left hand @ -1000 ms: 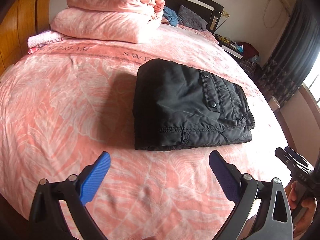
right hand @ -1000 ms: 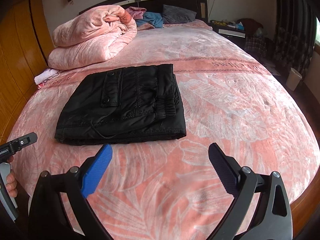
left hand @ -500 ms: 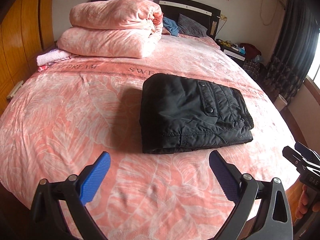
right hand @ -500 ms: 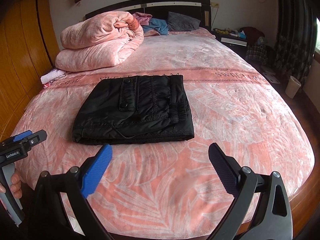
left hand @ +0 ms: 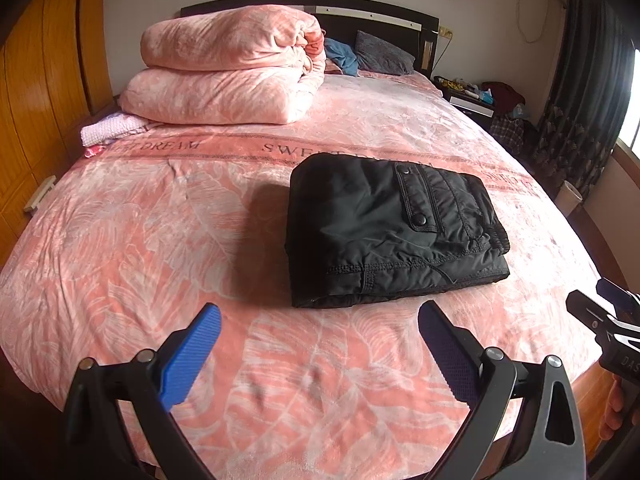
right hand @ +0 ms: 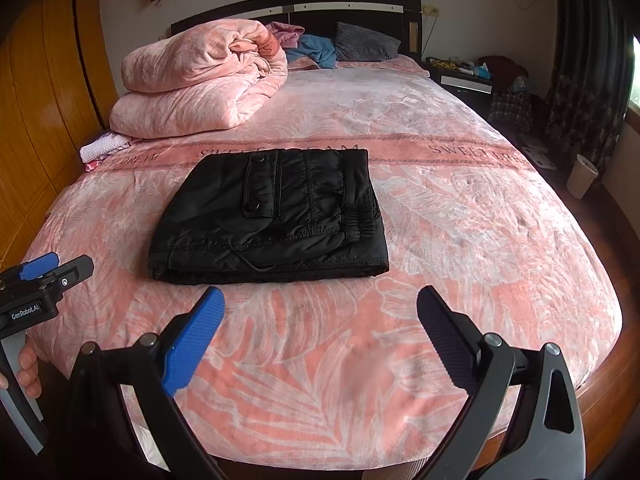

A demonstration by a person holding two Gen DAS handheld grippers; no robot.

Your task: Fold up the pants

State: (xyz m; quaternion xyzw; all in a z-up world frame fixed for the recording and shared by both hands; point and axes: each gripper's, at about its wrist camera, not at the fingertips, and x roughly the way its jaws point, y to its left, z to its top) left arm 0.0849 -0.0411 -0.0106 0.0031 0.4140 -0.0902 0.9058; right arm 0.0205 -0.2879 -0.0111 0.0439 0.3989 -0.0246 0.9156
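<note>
The black pants (left hand: 392,232) lie folded into a flat rectangle in the middle of the pink bed (left hand: 160,240); they also show in the right wrist view (right hand: 276,220). My left gripper (left hand: 320,316) is open and empty, held over the bed's near edge, short of the pants. My right gripper (right hand: 320,300) is open and empty, also short of the pants. The right gripper shows at the right edge of the left wrist view (left hand: 612,320). The left gripper shows at the left edge of the right wrist view (right hand: 44,276).
A folded pink quilt (left hand: 228,68) lies at the bed's far left, with pillows (left hand: 380,56) by the dark headboard. A wooden wardrobe (left hand: 36,100) stands on the left. A cluttered nightstand (right hand: 464,72), dark curtains (right hand: 588,80) and a small bin (right hand: 582,176) are on the right.
Both grippers have drawn back and up from the folded pants, so more of the bed and room shows. Both stay open. The pants have not moved.
</note>
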